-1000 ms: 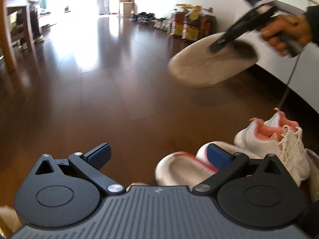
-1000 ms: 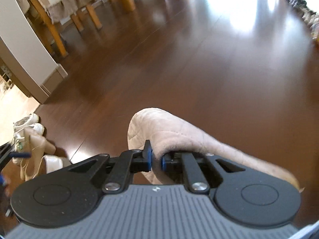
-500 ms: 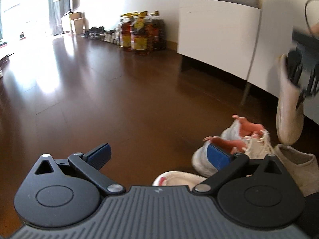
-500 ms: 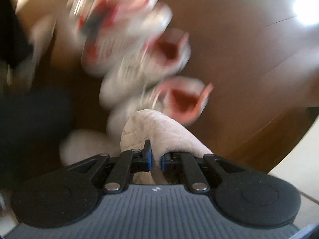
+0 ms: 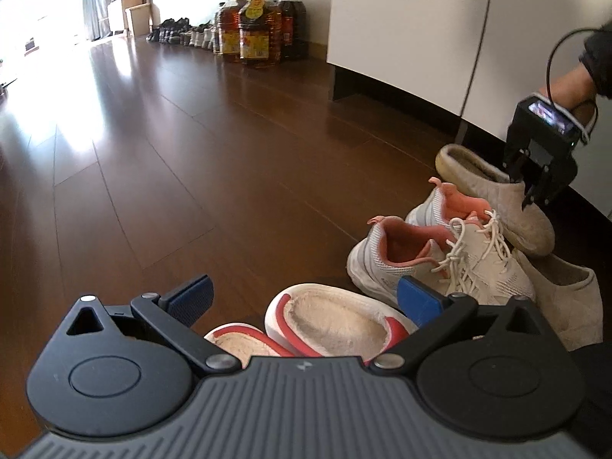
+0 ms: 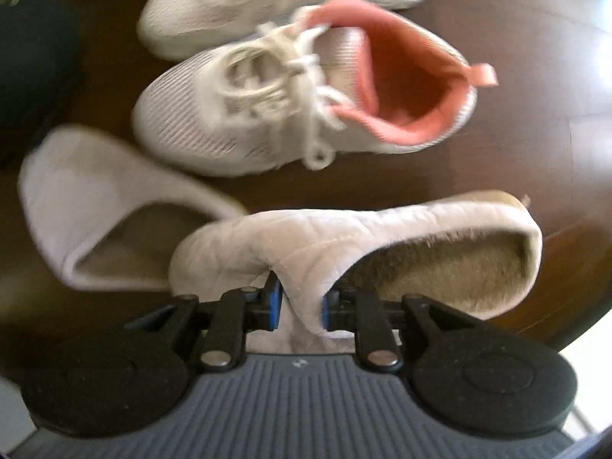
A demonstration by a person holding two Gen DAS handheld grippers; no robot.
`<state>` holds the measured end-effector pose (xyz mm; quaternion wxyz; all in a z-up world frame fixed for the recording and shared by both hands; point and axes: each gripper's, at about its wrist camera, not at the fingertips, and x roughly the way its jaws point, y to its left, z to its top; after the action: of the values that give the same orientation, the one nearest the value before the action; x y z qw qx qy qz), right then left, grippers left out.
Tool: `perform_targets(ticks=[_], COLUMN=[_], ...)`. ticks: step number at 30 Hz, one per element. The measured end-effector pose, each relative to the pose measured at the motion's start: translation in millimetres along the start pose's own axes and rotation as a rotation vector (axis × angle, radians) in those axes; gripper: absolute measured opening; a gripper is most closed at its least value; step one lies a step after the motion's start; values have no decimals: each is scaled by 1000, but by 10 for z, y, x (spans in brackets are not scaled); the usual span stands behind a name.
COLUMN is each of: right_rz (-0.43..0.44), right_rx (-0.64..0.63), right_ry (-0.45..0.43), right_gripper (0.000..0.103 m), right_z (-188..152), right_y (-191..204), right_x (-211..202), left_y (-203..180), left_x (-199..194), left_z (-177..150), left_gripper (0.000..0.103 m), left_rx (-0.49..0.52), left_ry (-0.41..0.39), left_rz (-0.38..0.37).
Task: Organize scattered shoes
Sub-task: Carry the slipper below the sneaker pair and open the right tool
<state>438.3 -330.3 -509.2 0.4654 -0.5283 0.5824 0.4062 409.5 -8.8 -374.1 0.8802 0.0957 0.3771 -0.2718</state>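
Note:
My right gripper (image 6: pixel 298 308) holds the upper of a beige quilted slipper (image 6: pixel 344 241), its jaws slightly parted around the fabric; the slipper rests low beside its mate (image 6: pixel 99 206). In the left wrist view the right gripper (image 5: pixel 529 187) grips that slipper (image 5: pixel 493 187) at the wall side of the shoe row, above the mate (image 5: pixel 562 290). A pair of white sneakers with pink lining (image 5: pixel 440 252) (image 6: pixel 298 111) lies next to them. My left gripper (image 5: pixel 306 294) is open and empty above two red-trimmed white slippers (image 5: pixel 336 321).
Dark wood floor (image 5: pixel 191 145) stretches ahead. A white cabinet (image 5: pixel 413 26) stands along the wall on the right. Oil bottles (image 5: pixel 256 26) and a row of other shoes (image 5: pixel 179 32) sit farther back by the wall.
My right gripper has carried the beige slipper down from the air to the floor beside its mate and the sneakers. Its jaws look a little wider now. The left gripper stays open and has turned right.

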Motion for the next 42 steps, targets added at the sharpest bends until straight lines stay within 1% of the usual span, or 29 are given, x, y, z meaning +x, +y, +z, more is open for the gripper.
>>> perform_targets(ticks=[1,2,3,4,5,7,8,11,12,15,17,18,21,22,23,24,25,26,28,30,35,39,42], right_rz=[-7,-14,-21,-29,-43,-59,-63,-83,-86,-69,-70,-99,-124,-133,-107,-102,-78,-70,-77,-77,-75,-74,-73], right_rx=[35,70,105,112,143,184,226,316,317,331,318,325,382,407,442,445,441,444,450,466,506,538,563], right_ry=[-5,-11,-16,-16,-13,-11,-15,2,4,48,96,116,130,136,140,142,142,137,133,122,95,73,57], right_gripper=[19,23,25,29,30,30,30,30,30,28,28,28,28,28,28,27,27,27,28,28,26,25,20], right_z=[1,2,2,2,-3,-9,-17,2,5,45,59,51,14,-3,-50,-58,-111,-135,-189,-230,-334,-417,-479], right_y=[-23,-45,-67,-67,-62,-56,-59,-49,-43,52,294,449,650,733,848,869,1011,1067,1191,1201,1218,1232,1242], right_x=[41,81,121,132,176,230,264,299,298,266,287,316,330,335,331,331,321,313,301,280,225,181,148], left_y=[15,37,71,95,124,190,220,341,391,537,615,648,711,709,699,680,651,597,527,426,314,270,291], left_x=[0,-13,-32,-42,-55,-109,-164,-410,-471,-618,-672,-689,-721,-712,-700,-685,-674,-656,-640,-622,-663,-726,-830], left_z=[2,2,1,-2,-6,-14,-13,-41,-62,-123,-164,-180,-235,-259,-283,-303,-326,-358,-389,-420,-374,-304,-228], left_gripper=[103,103,103,103,103,103,103,103,103,103,103,103,103,103,103,103,103,103,103,103,103,103,103], left_rx=[-7,-10,-13,-18,-25,-38,-42,-45,-41,-25,-11,-11,-32,-44,-54,-61,-64,-66,-57,-44,-81,-58,-21], left_ry=[-1,-5,-12,-15,-20,-26,-33,-71,-80,-106,-133,-141,-154,-151,-144,-136,-128,-116,-104,-88,-65,-48,-51], left_rz=[1,3,7,12,17,34,46,44,45,36,16,8,-27,-34,-41,-45,-52,-63,-68,-61,-34,-17,5])
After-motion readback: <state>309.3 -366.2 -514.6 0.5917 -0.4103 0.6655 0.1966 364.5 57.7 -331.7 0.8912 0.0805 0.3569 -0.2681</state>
